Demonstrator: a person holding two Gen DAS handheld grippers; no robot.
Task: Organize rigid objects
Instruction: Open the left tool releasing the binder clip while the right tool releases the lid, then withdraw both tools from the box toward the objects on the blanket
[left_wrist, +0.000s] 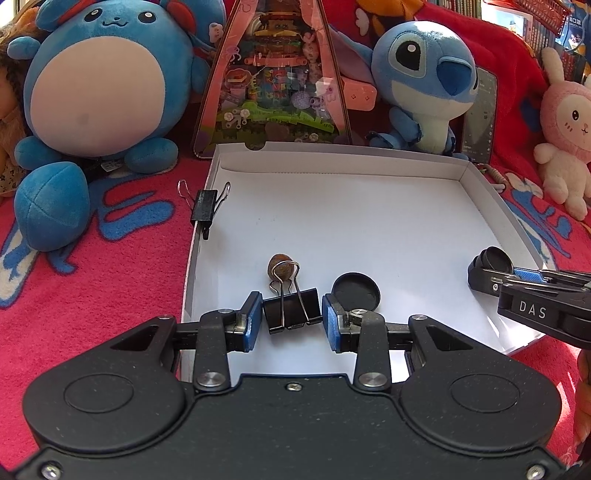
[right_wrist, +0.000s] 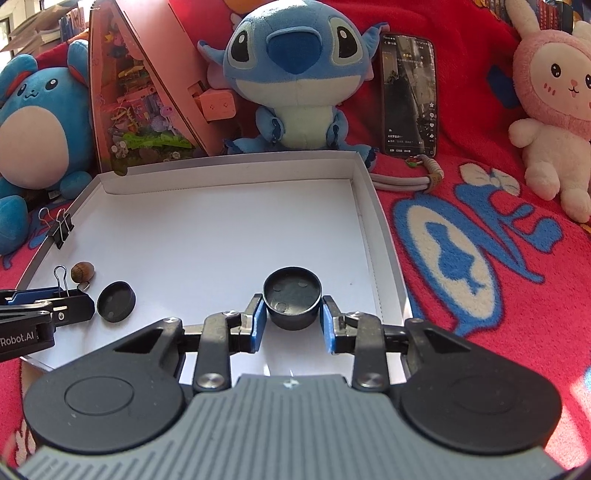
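Note:
My left gripper (left_wrist: 291, 314) is shut on a black binder clip (left_wrist: 291, 308), its blue pads against the clip's two sides, low over the near-left part of the white cardboard tray (left_wrist: 332, 147). Just beyond the clip lie a brown nut (left_wrist: 280, 263) and a flat black round cap (left_wrist: 356, 291) on the tray floor. In the right wrist view my right gripper (right_wrist: 292, 317) is shut on a black round cup (right_wrist: 292, 301), mouth up, over the tray's (right_wrist: 236, 158) near-right part. A second binder clip (left_wrist: 204, 208) is clamped on the tray's left wall.
Behind the tray stand a round blue plush (left_wrist: 99, 85), a pink triangular toy box (left_wrist: 273, 77), a blue alien plush (right_wrist: 295, 70) and a phone (right_wrist: 408, 96). A pink rabbit plush (right_wrist: 554, 110) sits at the right. A red patterned blanket (right_wrist: 480, 240) lies under everything.

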